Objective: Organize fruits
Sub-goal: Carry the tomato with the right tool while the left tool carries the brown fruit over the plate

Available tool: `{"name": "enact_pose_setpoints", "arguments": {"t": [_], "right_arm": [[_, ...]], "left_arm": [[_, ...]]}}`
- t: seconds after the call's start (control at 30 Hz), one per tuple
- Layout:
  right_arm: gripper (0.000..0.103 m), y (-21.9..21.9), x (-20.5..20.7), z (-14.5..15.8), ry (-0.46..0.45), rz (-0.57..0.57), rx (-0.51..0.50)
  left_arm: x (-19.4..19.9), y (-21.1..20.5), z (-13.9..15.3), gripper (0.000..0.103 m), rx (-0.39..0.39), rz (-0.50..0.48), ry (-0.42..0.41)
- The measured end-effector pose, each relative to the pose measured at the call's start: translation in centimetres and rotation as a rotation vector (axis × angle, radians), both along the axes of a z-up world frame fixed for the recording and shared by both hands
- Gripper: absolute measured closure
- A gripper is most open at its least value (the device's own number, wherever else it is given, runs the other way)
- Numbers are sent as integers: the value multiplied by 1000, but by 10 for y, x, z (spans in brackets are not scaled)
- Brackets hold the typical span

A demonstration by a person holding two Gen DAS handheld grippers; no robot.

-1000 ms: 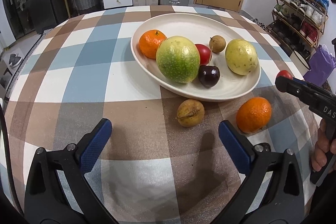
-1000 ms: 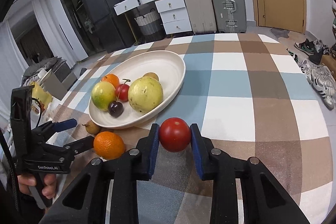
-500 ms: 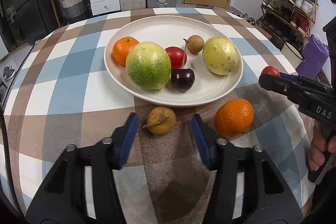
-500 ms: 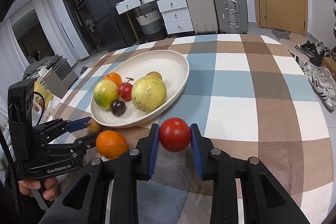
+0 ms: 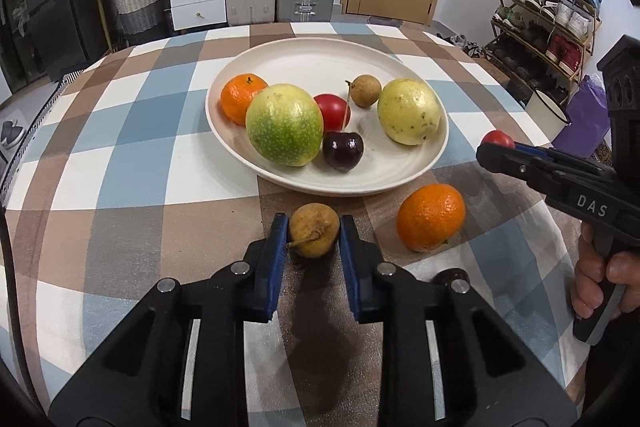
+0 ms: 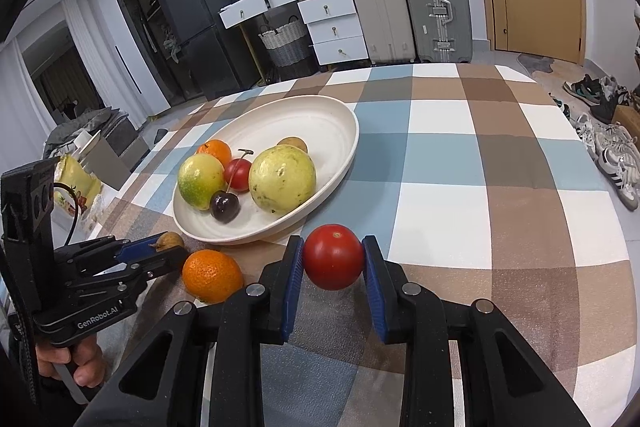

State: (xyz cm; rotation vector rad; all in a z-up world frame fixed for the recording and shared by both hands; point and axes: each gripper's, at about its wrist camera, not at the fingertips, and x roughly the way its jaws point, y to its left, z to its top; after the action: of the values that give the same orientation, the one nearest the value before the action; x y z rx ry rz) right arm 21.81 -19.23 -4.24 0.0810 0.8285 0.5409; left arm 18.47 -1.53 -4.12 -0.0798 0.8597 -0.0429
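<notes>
Brown-yellow small fruit (image 5: 314,235) sits on the checked worktop (image 5: 120,163) just in front of the white plate (image 5: 400,183), pinched between the left tool (image 5: 313,239) pads, jaws just closed onto it. Right tool (image 6: 333,259) is clamped on a red tomato (image 6: 333,256) beside the plate's rim. Loose orange (image 5: 431,217) lies on the worktop between the two tools. Plate holds two large green-yellow fruits, an orange, a tomato, a cherry and a small brown fruit.
</notes>
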Motion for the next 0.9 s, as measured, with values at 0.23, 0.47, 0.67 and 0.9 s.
{"name": "enact_pose_setpoints", "arguments": {"t": [0.23,0.47,0.67,0.9], "right_arm": [[73,-1,1,0,-8,3,5],[73,-1,0,4,-18,6,34],[73,-1,0,12,-24,14,73],[73,6,-3,29,-57,21,83]], "left_arm": [[-8,1,21,80,3,-4,-43],[-10,3,36,80,-7,-8,-73],[-8,5,48,80,-6,-12,-101],[-4,7,58,80,-10,-6,-119]]}}
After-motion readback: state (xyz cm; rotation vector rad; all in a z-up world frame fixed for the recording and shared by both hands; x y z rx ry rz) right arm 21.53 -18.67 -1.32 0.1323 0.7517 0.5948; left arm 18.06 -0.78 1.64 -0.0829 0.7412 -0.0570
